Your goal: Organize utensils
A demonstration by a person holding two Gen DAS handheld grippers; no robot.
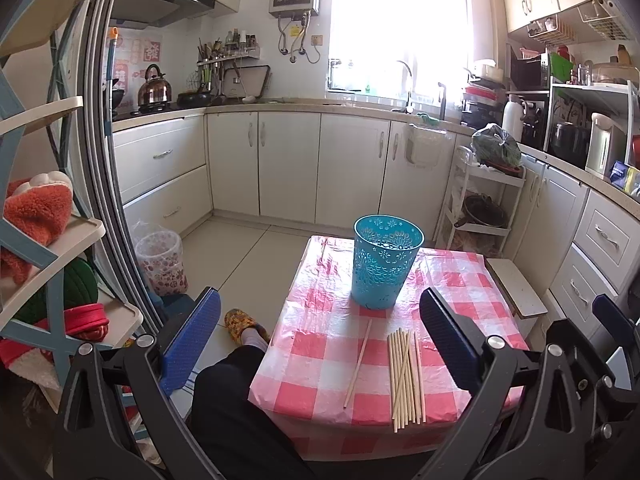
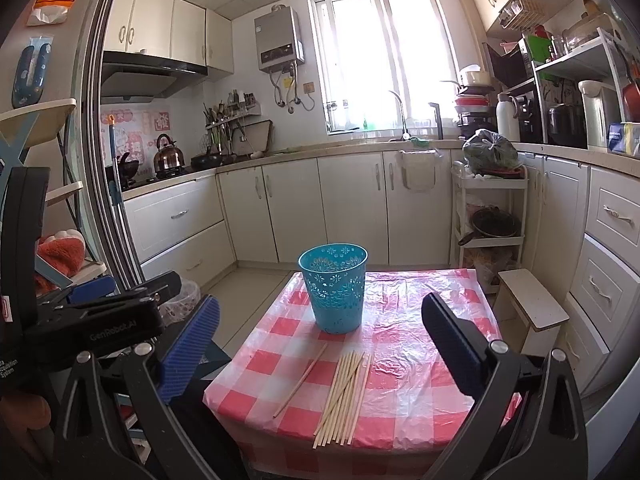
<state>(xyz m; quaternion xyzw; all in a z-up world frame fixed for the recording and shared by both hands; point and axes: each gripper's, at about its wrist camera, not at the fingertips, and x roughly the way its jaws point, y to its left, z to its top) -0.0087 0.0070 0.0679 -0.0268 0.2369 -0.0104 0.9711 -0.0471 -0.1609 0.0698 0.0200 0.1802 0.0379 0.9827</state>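
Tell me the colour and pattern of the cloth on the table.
The tablecloth is a red-and-white check with a glossy plastic sheen, clearest in the right wrist view.

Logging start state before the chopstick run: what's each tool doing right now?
Left tool: open, holding nothing, raised short of the chopsticks.
Right tool: open, holding nothing, also above the table.

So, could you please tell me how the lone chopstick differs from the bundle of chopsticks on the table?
The lone chopstick lies by itself to the left, apart from the others; the bundle of chopsticks is a pile of many touching sticks, some crossing. The lone chopstick lies slanted in the left wrist view; the bundle runs nearly straight toward the blue basket. Both are pale wooden sticks lying flat on the checked tablecloth, outside the basket.
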